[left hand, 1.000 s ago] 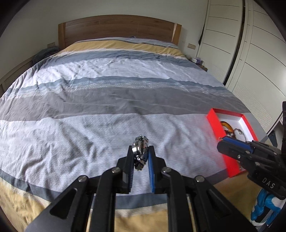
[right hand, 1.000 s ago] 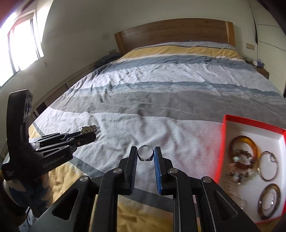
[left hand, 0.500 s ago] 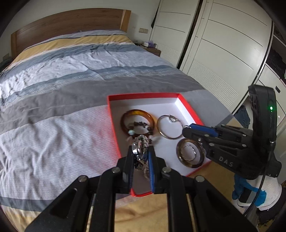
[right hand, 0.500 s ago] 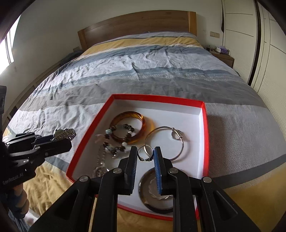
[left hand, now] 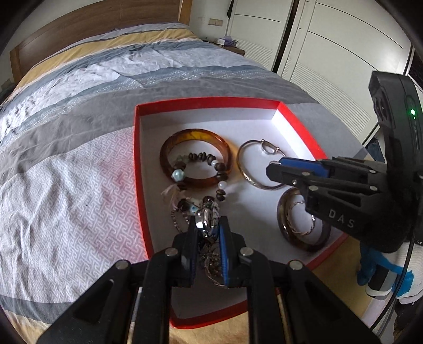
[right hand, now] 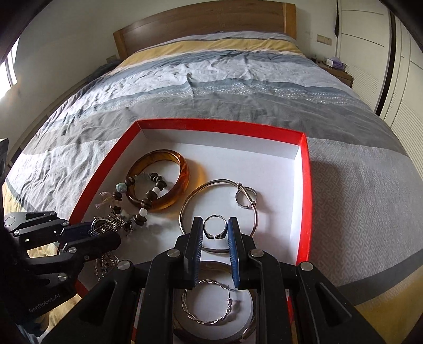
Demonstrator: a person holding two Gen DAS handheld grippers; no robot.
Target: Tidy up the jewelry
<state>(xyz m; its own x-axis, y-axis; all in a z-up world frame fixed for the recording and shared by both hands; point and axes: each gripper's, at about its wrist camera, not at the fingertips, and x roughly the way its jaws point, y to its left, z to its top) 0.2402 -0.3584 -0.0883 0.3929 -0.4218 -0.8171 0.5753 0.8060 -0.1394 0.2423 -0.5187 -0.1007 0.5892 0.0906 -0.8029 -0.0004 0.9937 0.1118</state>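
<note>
A red box (left hand: 290, 113) with a white inside lies on the bed; it also shows in the right wrist view (right hand: 305, 169). In it are an amber bangle (left hand: 195, 135), a beaded bracelet (left hand: 208, 158), a silver bangle (left hand: 246, 164) and a dark bangle (left hand: 304, 240). My left gripper (left hand: 207, 227) is shut on a silver metal bracelet (left hand: 205, 221), held over the box's near left part. My right gripper (right hand: 215, 229) is shut on a small silver ring (right hand: 215, 225), held over the silver bangle (right hand: 211, 185).
The striped bedspread (left hand: 66, 158) stretches to a wooden headboard (right hand: 206, 23). White wardrobe doors (left hand: 330, 53) stand at the right. A chain lies in the box's near left corner (right hand: 105, 264).
Both grippers have moved closer and lower over the box, each still holding its piece. The box fills more of both views.
</note>
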